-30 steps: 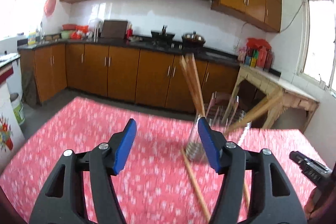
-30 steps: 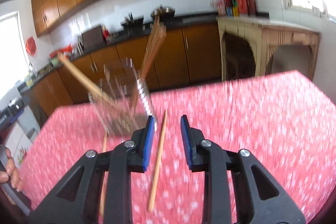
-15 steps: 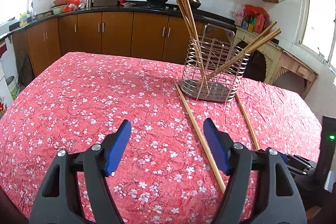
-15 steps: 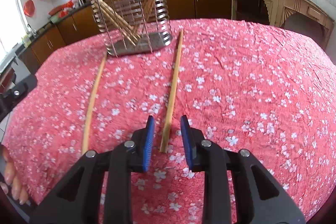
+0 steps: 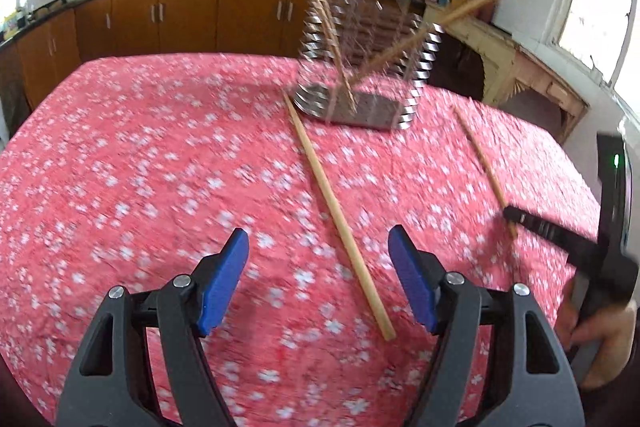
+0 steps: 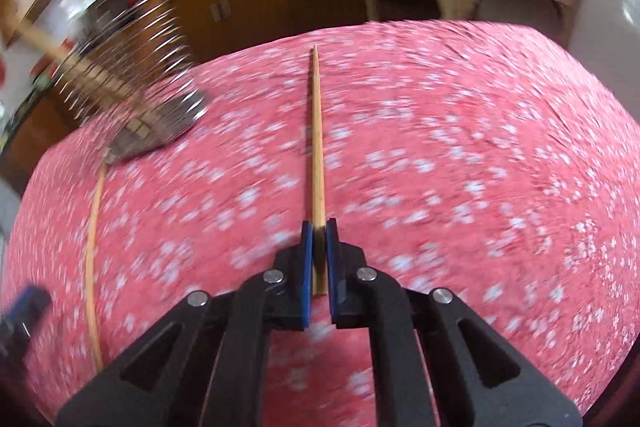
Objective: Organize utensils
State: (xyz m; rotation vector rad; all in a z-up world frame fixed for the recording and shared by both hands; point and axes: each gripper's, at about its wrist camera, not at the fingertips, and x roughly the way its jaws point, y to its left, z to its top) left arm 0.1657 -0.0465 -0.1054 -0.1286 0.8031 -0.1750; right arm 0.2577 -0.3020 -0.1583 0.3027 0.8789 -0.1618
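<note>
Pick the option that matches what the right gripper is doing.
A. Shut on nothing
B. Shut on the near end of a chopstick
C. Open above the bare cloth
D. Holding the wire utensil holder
B: in the right wrist view the right gripper has its blue pads pressed against the near end of a chopstick that lies on the tablecloth.

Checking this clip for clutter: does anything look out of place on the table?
Yes. Two chopsticks are outside the wire holder, where the others stand. One lies loose on the red tablecloth, between the open left gripper's pads. The other has its near end clamped in the right gripper.
</note>
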